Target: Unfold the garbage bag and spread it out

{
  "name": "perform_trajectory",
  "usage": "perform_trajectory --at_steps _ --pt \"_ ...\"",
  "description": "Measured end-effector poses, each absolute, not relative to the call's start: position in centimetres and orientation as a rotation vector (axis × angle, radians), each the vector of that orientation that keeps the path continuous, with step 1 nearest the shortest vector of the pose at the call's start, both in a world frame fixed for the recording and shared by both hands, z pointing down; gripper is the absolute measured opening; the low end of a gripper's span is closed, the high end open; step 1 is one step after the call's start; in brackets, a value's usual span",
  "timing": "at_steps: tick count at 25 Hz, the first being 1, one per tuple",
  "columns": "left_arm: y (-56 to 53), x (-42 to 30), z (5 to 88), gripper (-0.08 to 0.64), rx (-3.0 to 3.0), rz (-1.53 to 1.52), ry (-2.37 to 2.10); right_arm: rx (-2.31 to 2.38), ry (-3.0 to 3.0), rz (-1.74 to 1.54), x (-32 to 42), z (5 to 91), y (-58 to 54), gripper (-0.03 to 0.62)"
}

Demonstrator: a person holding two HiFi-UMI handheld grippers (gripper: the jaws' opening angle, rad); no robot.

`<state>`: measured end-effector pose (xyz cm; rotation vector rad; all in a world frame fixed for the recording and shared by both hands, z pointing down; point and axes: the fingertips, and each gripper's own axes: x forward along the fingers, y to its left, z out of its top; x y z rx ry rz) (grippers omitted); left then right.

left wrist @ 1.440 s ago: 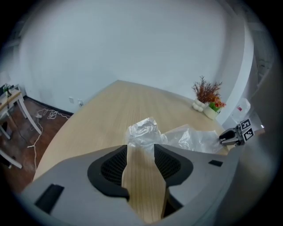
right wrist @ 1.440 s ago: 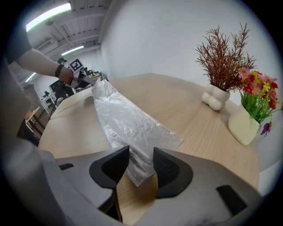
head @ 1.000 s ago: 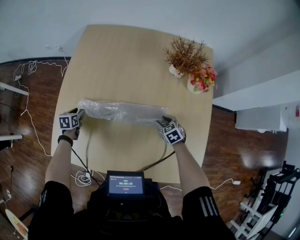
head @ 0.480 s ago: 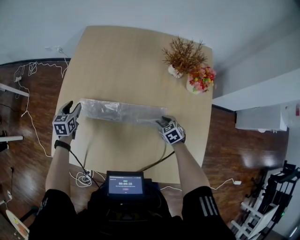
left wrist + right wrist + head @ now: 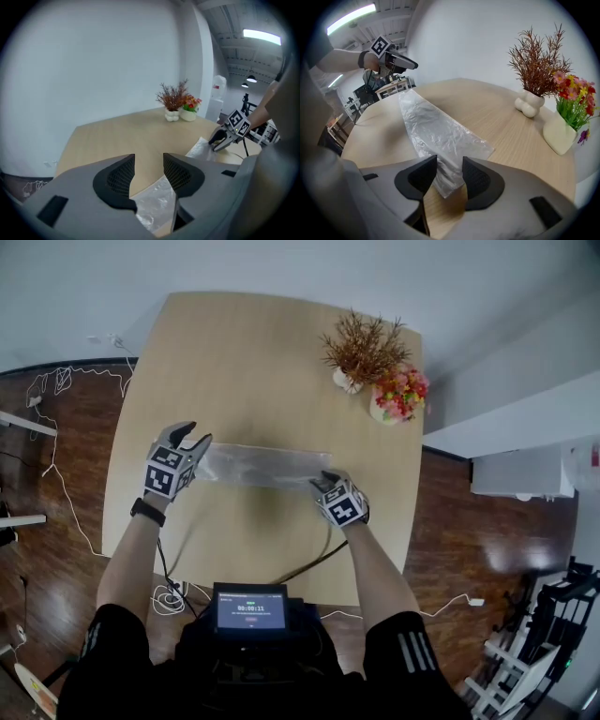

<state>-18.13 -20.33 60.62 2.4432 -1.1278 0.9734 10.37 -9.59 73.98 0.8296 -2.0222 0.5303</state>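
Table (image 5: 262,343) first, light wood. Right hand-held gripper (image 5: 323,484) sits low at the garbage bag's (image 5: 267,465) right end, jaws spread astride the corner, not pinching. Left hand-held gripper (image 5: 187,435) is raised over the left end, jaws spread, empty. Bag lies as a narrow strip, long axis left-right; right gripper nearer.

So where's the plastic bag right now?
In the head view the bag lies flat across the table, its ends by the left gripper and the right gripper.
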Motion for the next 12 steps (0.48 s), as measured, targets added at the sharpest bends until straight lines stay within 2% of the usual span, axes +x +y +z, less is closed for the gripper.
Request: perform_trajectory --at_steps 5,12 --pt "-17.3 -11.2 66.6 0.192 2.387 1.224 -0.764 0.833 -2.031 0.529 10.3 74.0 -9.6 0.209" --pt "-15.6 -9.8 74.1 0.187 2.289 1.464 -0.618 0.831 -2.039 0.524 10.3 73.8 -9.6 0.209"
